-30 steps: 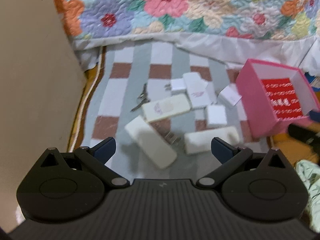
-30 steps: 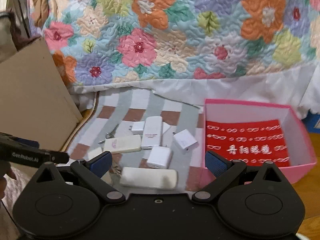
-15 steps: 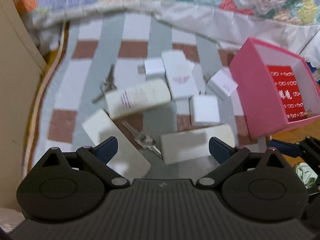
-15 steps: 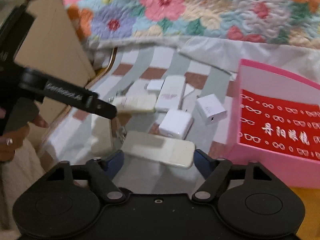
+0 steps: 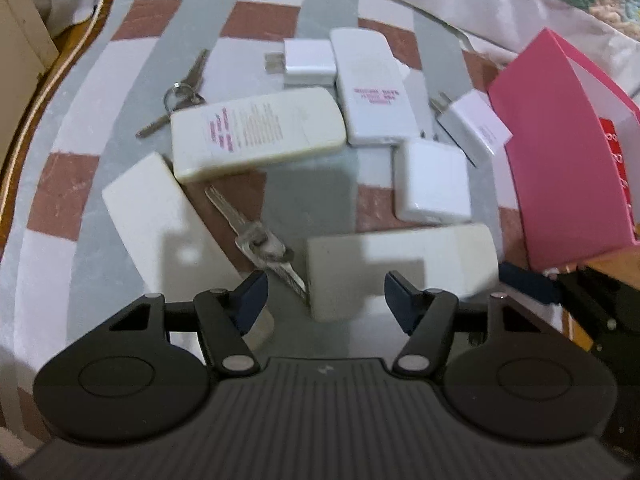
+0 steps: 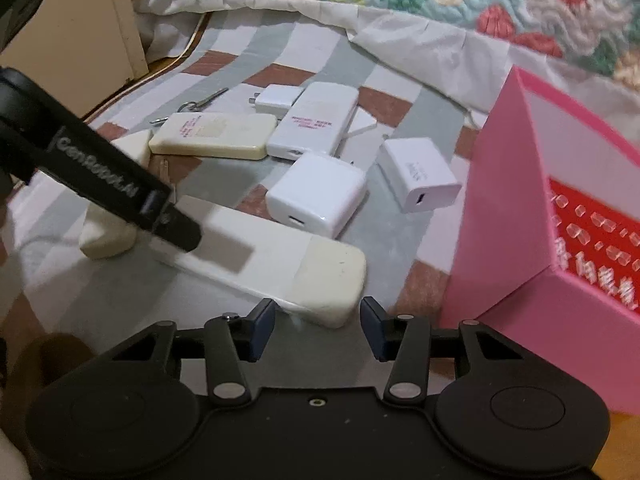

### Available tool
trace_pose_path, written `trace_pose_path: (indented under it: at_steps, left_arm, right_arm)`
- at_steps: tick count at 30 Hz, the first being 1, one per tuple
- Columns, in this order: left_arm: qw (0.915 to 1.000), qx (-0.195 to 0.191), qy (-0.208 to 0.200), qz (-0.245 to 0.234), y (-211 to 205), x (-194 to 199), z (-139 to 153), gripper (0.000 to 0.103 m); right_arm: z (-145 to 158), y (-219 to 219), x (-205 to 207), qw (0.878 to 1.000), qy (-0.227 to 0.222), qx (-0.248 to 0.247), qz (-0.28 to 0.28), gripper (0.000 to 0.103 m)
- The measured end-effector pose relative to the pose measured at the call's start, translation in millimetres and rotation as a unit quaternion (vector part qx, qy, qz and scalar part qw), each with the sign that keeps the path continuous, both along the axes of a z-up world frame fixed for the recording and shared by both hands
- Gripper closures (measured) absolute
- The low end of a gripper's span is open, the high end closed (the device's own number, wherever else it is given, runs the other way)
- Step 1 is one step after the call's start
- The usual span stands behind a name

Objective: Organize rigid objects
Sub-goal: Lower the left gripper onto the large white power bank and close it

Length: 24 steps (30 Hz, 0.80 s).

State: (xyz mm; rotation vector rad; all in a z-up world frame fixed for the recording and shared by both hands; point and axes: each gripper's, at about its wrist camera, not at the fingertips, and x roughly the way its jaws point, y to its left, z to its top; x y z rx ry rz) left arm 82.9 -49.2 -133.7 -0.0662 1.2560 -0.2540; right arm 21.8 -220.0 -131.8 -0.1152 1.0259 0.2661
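Several white power banks and chargers lie on a checked cloth (image 5: pixel 304 184). My left gripper (image 5: pixel 324 300) is open and low over the near end of a cream power bank (image 5: pixel 400 264), beside a folding key (image 5: pixel 256 240). My right gripper (image 6: pixel 318 330) is open, its jaws astride the rounded end of the same cream power bank (image 6: pixel 280 272). A pink box (image 6: pixel 560 216) with a red lining stands open to the right; it also shows in the left wrist view (image 5: pixel 560 152).
Another cream bank (image 5: pixel 160 224) lies at the left, a labelled one (image 5: pixel 256 132) behind it. Two white cube chargers (image 6: pixel 316 196) (image 6: pixel 416 174) sit near the box. A key ring (image 5: pixel 180 92) lies at the back left. The left gripper's arm (image 6: pixel 100 176) crosses the right wrist view.
Both grippers have moved down and forward toward the cream power bank. The right gripper's jaws have narrowed around its end.
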Motion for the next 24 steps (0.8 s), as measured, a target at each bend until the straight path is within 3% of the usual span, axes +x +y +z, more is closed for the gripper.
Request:
trace_pose_path:
  at_steps: [2,4,6,11,14,18,24]
  left_arm:
    - [0.9999,-0.013,0.009,0.004,1,3,-5,0.040]
    - [0.9975,-0.052,0.042,0.024,7,6,-17,0.039]
    - [0.9975,-0.053,0.029,0.037,9,5,-16,0.039]
    - [0.9980,-0.048,0.008,0.040,8,2,-15,0.040]
    - [0.9986,-0.048,0.001,0.023,4,-1,-12,0.048]
    - [0.9992,-0.036,-0.018,0.006,-2,-7,-2,0.047]
    - [0.9986,-0.022,-0.046,-0.011,-2,-22,18,0.048]
  right_arm:
    - [-5,0,1,1.000,0.003,0.003,-0.002,0.045]
    - [-8,-1,2,1.000,0.001,0.016,-0.008,0.040]
    - [-10,-3,3,0.999,-0.005,0.033,-0.014,0.030]
    - [-15,7,4,0.999,-0.015,0.033,-0.007,0.017]
    - [-16,13,2,1.000,-0.024,0.012,-0.004,0.020]
    - [-12,14,0,1.000,-0.022,0.012,-0.018,0.030]
    - [1,21,-9,0.999,-0.037,-0.009,-0.018,0.031]
